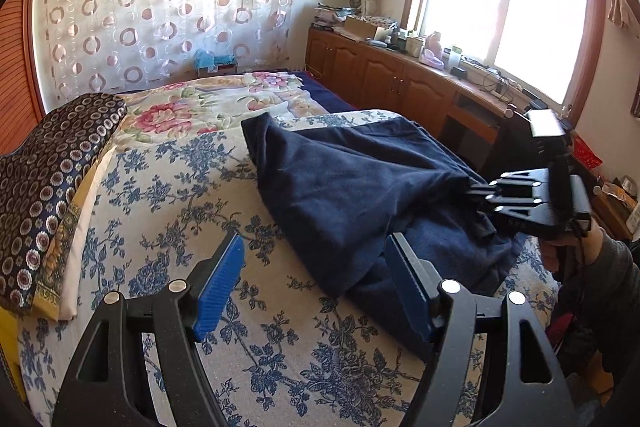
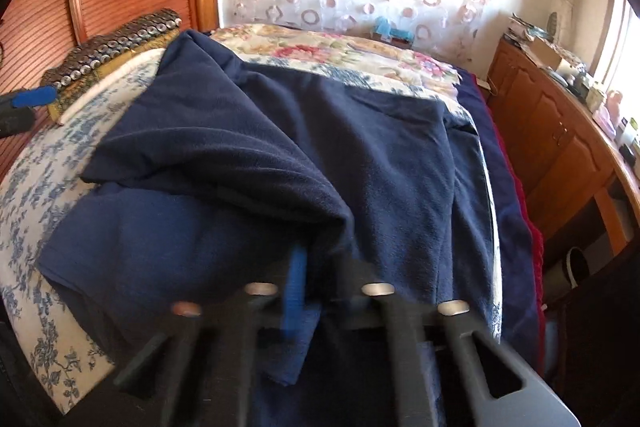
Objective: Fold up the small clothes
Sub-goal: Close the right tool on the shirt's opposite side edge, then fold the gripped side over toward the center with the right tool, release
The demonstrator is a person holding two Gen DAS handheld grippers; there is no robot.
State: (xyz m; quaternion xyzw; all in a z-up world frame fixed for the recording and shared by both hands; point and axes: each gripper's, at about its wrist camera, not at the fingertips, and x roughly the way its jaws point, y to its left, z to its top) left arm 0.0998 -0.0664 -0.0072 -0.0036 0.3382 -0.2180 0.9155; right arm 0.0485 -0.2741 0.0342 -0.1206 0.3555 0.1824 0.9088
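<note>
One dark blue garment (image 1: 360, 195) lies rumpled on the bed (image 1: 168, 195), ahead and to the right of the left gripper (image 1: 316, 283). That gripper's blue pads (image 1: 220, 287) stand wide apart with nothing between them, above the flowered cover; the garment's near edge reaches just past the right-hand pad. The right gripper (image 2: 304, 291) has its fingers closed on a fold of the garment (image 2: 280, 163), lifting it into a ridge. The cloth is soft, creased and partly doubled over itself.
</note>
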